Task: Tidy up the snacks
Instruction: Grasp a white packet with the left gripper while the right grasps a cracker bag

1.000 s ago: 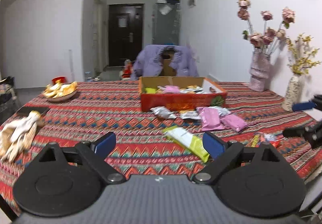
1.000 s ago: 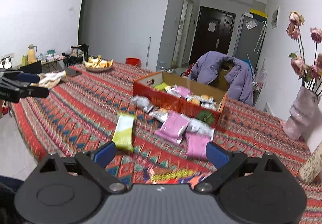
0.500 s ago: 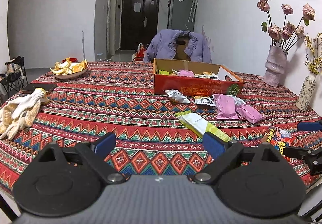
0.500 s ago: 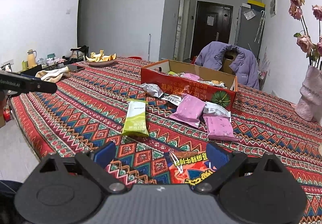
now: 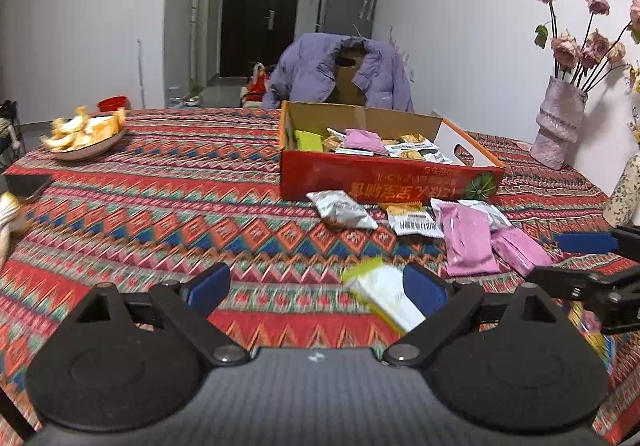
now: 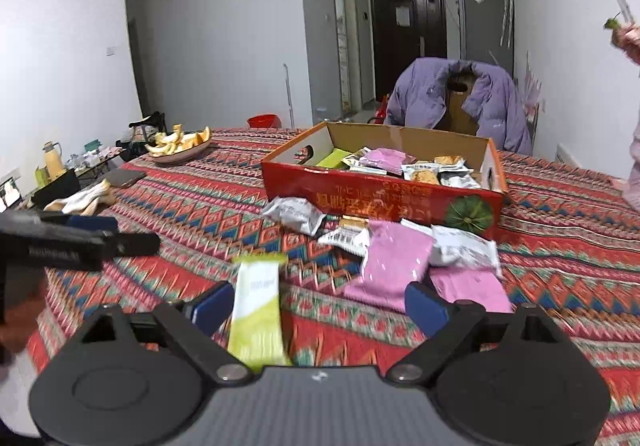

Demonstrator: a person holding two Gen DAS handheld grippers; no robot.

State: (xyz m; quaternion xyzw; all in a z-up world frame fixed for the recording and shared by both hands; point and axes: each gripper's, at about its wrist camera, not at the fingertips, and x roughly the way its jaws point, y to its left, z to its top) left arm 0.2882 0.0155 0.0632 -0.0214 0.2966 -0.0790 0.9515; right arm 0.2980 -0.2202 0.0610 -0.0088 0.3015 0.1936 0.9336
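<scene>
The patterned red surface (image 5: 168, 197) carries a snack box (image 5: 384, 173); behind, a dark door (image 5: 258, 13). Both tongs (image 5: 316, 286) (image 6: 320, 306) gape, seemingly holding nothing.

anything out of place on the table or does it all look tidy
Not tidy. Several snack packets lie loose on the tablecloth in front of the cardboard box instead of in it: a green-and-white packet, two pink packets and silver ones, some overlapping.

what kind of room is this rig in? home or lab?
Most likely a home dining or living room: a table under a patterned tablecloth, a purple jacket hung over a chair, vases of dried flowers, and a dark entry door behind.
</scene>
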